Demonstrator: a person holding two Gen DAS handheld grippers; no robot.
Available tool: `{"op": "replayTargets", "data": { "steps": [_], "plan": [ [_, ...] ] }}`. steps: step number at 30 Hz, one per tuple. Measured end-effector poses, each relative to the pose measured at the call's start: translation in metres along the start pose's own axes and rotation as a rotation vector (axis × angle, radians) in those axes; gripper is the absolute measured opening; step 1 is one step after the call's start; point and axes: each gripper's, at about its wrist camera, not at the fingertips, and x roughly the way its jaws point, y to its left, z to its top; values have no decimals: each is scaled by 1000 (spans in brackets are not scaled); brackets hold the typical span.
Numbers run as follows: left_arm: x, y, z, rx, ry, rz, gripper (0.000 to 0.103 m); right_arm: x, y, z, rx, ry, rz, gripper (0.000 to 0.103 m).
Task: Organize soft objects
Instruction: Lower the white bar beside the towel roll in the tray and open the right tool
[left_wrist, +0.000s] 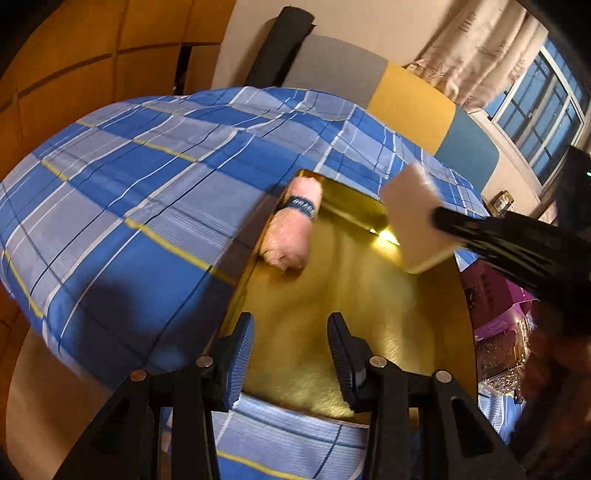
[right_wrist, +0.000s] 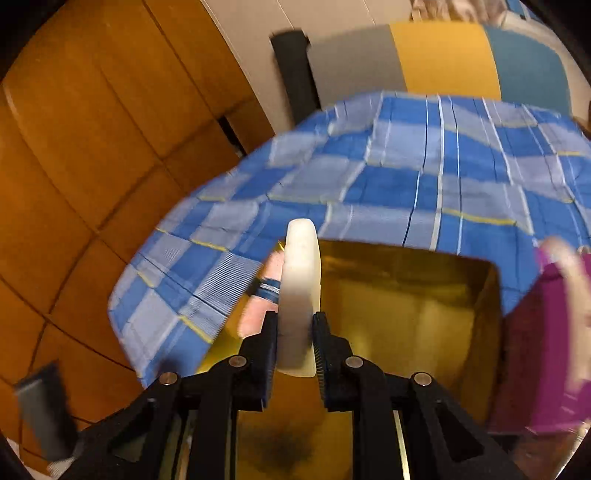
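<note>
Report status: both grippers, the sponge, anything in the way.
Left gripper open, empty, over gold box. Right gripper shut on white sponge, above the box. Pink towel roll already inside at the left wall. Nothing blocking.

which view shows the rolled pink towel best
The left wrist view: the rolled pink towel lies in full sight along the gold box's left wall, blue band readable. In the right wrist view the white pad held by the right gripper hides most of it.
</note>
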Motion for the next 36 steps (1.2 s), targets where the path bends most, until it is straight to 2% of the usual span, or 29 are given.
{"op": "replayTargets", "data": {
  "steps": [2, 5, 8, 13, 14, 16, 17, 19, 22, 27, 31, 36],
  "plan": [
    [-2, 6, -3, -12, -4, -1, 41, 26, -6, 4, 32, 27, 8, 19],
    [-2, 13, -5, -29, 3, -11, 41, 49, -13, 10, 106, 49, 38, 19],
    [-1, 18, -5, -41, 8, -13, 41, 67, -15, 11, 163, 65, 32, 19],
    [0, 23, -5, -65, 13, -27, 41, 85, -13, 14, 154, 84, 5, 24],
    [-1, 23, -5, -69, 10, -28, 41, 86, -12, 14, 141, 85, -8, 29],
    [-2, 25, -5, -76, 6, -27, 41, 82, -10, 15, 100, 68, -70, 41],
    [-2, 26, -5, -79, 6, -28, 41, 79, -9, 15, 85, 53, -78, 48],
    [-3, 28, -4, -98, 0, -28, 41, 71, -9, 16, 68, 29, -91, 56],
    [-2, 28, -5, -105, 7, -29, 41, 58, -7, 17, 50, 6, -88, 57],
    [-3, 21, -8, -94, 16, -36, 41, 41, 1, 13, 2, -14, -132, 57],
    [-5, 13, -11, -74, 20, -42, 41, 25, 5, 6, 2, -21, -103, 57],
    [-5, 5, -16, -63, 30, -51, 41, -14, 14, -8, -21, -65, -57, 68]
  ]
}}
